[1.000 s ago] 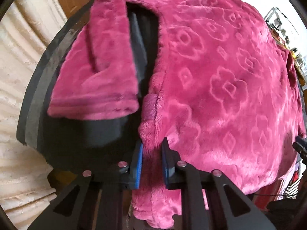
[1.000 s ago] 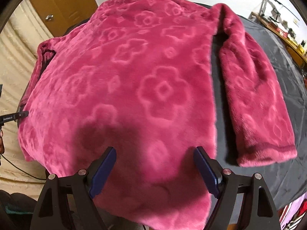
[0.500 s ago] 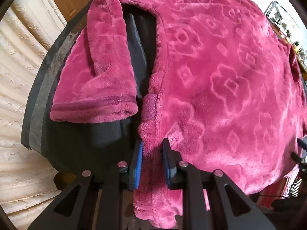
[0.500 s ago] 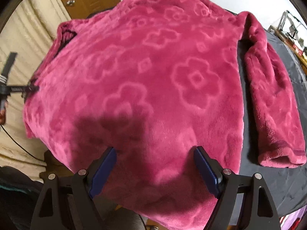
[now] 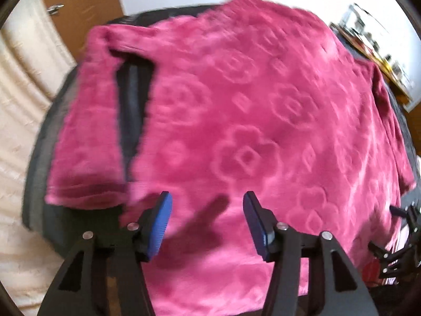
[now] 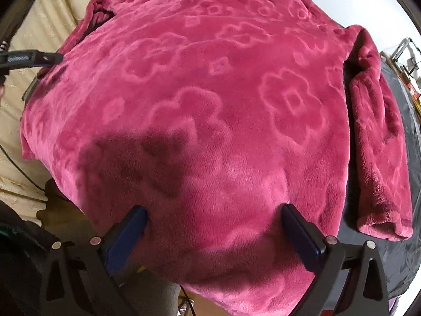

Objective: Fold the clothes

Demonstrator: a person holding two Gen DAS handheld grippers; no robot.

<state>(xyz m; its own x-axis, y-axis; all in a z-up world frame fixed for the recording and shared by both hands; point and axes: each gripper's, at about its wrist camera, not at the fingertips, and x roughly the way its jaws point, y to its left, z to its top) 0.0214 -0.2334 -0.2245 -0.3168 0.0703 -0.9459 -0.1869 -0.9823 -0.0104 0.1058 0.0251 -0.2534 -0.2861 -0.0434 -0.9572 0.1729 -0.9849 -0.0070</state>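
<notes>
A magenta fleece top (image 5: 250, 137) with embossed flowers lies spread flat on a dark round table (image 5: 39, 184), its hem hanging over the near edge. In the left wrist view one sleeve (image 5: 86, 142) lies alongside the body at the left. My left gripper (image 5: 206, 210) is open above the hem, holding nothing. In the right wrist view the same top (image 6: 210, 118) fills the frame, with the other sleeve (image 6: 379, 158) at the right. My right gripper (image 6: 213, 218) is open wide, its fingers on either side of the hem cloth. The left gripper tool (image 6: 29, 59) shows at the left edge.
A cream curtain (image 5: 18, 105) hangs at the left, with a wooden door (image 5: 79, 5) behind. A cluttered shelf (image 5: 368, 42) stands at the far right. The table edge (image 6: 405, 263) curves close at the right. The right gripper tool (image 5: 405, 231) shows at the lower right.
My left gripper has let go of the top's hem edge, opened wide and shifted right over the body. The right gripper stays open and has moved closer to the hem.
</notes>
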